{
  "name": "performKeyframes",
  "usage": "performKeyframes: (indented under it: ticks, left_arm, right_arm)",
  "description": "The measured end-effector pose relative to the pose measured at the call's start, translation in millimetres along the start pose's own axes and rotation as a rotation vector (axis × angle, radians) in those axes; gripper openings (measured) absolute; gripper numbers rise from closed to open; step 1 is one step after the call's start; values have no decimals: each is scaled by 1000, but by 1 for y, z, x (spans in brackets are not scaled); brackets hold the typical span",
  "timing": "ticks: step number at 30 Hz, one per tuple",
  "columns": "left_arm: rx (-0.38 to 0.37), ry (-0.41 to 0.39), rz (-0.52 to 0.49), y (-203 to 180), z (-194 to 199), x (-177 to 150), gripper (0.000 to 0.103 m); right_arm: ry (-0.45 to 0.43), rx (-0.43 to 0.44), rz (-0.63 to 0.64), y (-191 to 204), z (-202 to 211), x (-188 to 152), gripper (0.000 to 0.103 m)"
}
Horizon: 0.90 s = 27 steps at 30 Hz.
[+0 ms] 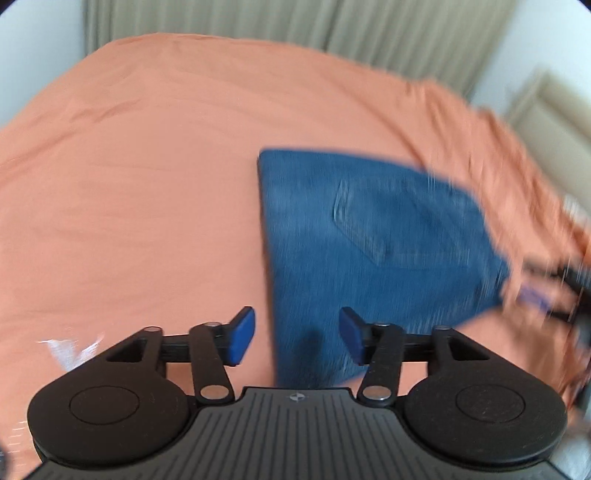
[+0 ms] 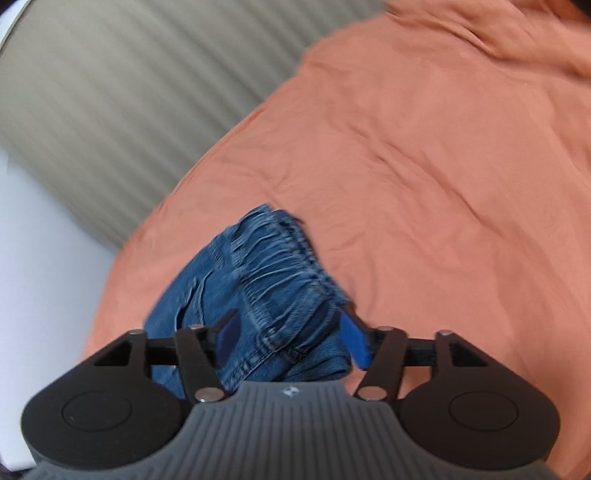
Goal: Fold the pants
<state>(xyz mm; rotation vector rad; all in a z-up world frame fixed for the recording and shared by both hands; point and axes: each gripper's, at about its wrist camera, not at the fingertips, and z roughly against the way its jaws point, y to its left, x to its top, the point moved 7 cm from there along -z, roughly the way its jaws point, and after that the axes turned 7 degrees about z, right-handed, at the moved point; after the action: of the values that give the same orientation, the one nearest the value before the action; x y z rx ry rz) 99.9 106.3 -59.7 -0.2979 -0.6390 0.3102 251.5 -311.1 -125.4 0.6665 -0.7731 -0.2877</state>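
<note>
Blue denim pants (image 1: pixel 373 254) lie folded into a compact stack on an orange bedsheet (image 1: pixel 147 184), back pocket facing up. My left gripper (image 1: pixel 297 334) is open and empty, held just above the near left edge of the stack. In the right wrist view the elastic waistband end of the pants (image 2: pixel 266 295) lies between the spread blue pads of my right gripper (image 2: pixel 290 341), which is open and not clamped on the cloth. The right gripper shows blurred at the right edge of the left wrist view (image 1: pixel 561 284).
The orange sheet (image 2: pixel 424 166) covers the whole bed, with wrinkles. Beige curtains (image 1: pixel 295 26) hang behind the bed, and a white wall (image 2: pixel 40 240) stands at the left of the right wrist view. A pale headboard or cabinet (image 1: pixel 550 107) is at the far right.
</note>
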Motion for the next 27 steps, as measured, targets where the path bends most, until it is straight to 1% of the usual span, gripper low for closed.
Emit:
performKeyframes:
  ticks: [1, 3, 4, 5, 6, 7, 9, 11, 13, 19, 22, 26, 27]
  left_arm:
    - [-30, -6, 57, 6, -10, 7, 64]
    - [-73, 8, 184, 15, -27, 15, 64]
    - [-99, 17, 230, 18, -35, 18, 64]
    - [-116, 23, 259, 19, -43, 20, 65]
    - [-120, 25, 272, 19, -49, 21, 66]
    - [-113, 24, 273, 19, -54, 22, 70]
    - [-84, 20, 259, 20, -64, 23, 74]
    - [-72, 31, 266, 22, -75, 24, 74]
    - [-91, 40, 283, 23, -84, 26, 75]
    - [-135, 35, 265, 24, -100, 35, 77]
    - [-147, 32, 250, 20, -106, 39, 75]
    - [-148, 40, 233, 18, -111, 43, 70]
    - [-158, 45, 237, 18, -111, 43, 65]
  right_arm:
    - [22, 9, -32, -5, -3, -1, 61]
    - [70, 56, -95, -9, -12, -6, 61]
    - [85, 78, -118, -9, -17, -8, 61]
    - [95, 86, -124, -8, -21, -9, 61]
    - [92, 68, -109, -7, -24, -8, 62]
    - [90, 43, -84, -7, -26, -8, 62]
    - [98, 19, -62, -8, -34, -8, 61]
    - [110, 34, -74, -10, -45, -8, 61]
    - [115, 52, -87, -12, -53, -7, 61]
    - [104, 92, -112, -15, -67, -5, 60]
    - [98, 99, -118, -17, -72, -4, 57]
    - [86, 101, -126, -18, -70, -4, 49]
    - [83, 100, -114, -18, -70, -4, 46]
